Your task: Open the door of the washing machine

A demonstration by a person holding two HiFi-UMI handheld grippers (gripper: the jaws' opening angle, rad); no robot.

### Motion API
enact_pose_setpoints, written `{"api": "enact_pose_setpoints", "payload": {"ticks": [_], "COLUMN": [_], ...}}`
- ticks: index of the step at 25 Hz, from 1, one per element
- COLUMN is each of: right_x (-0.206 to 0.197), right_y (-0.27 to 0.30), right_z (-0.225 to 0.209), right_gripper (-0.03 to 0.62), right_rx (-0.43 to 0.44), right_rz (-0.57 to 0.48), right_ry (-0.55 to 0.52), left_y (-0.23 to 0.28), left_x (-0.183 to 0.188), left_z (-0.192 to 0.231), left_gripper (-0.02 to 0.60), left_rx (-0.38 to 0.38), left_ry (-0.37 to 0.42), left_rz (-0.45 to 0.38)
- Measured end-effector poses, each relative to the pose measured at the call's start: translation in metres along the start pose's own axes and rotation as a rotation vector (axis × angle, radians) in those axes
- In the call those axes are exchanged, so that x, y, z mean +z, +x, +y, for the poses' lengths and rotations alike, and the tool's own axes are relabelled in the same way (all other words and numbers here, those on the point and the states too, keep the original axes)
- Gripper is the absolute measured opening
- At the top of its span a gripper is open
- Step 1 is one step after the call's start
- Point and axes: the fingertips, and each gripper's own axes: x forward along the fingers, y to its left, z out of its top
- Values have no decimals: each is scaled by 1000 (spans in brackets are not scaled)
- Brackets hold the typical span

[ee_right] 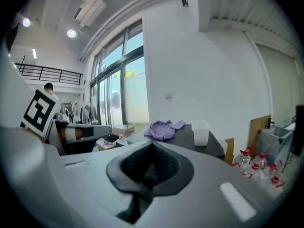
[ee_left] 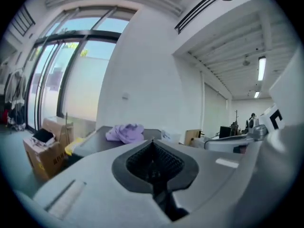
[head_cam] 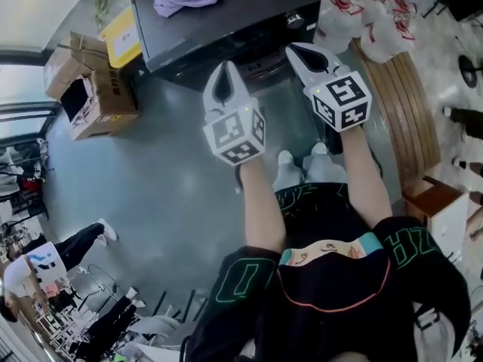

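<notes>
Left tool [head_cam: 226,66] and right tool [head_cam: 295,50] both shut, empty, level just before washer [head_cam: 241,13]. Door is on washer's near face, handle unclear. Open one tool, drop below washer's top, hook edge, pull.

The washing machine [head_cam: 226,25] is cut off by the upper edge.

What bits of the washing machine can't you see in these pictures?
Front of the washing machine, head view: dark, steeply foreshortened, partly behind left gripper and right gripper.
Front, both gripper views: each gripper's own body covers most of it.
Back of top, head view: cut by upper edge.
</notes>
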Motion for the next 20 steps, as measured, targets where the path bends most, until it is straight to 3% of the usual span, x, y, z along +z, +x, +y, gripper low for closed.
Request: {"api": "enact_pose_setpoints", "payload": {"ticks": [6,12,20], "right_x": [44,75,110], "right_y": [14,29,48], "right_z": [5,-2,10], "right_gripper": [3,3,3], "right_rx": [-97,-135,-112], "right_rz": [-70,-128,-158], "right_ry": [4,3,-112], "left_y": [-20,-20,-8], "left_x": [61,91,111], "left_z": [49,85,98], "left_gripper": [11,11,11], "left_rx": [111,150,173], "left_ry": [156,178,196], "left_rz": [-134,-197,-229]}}
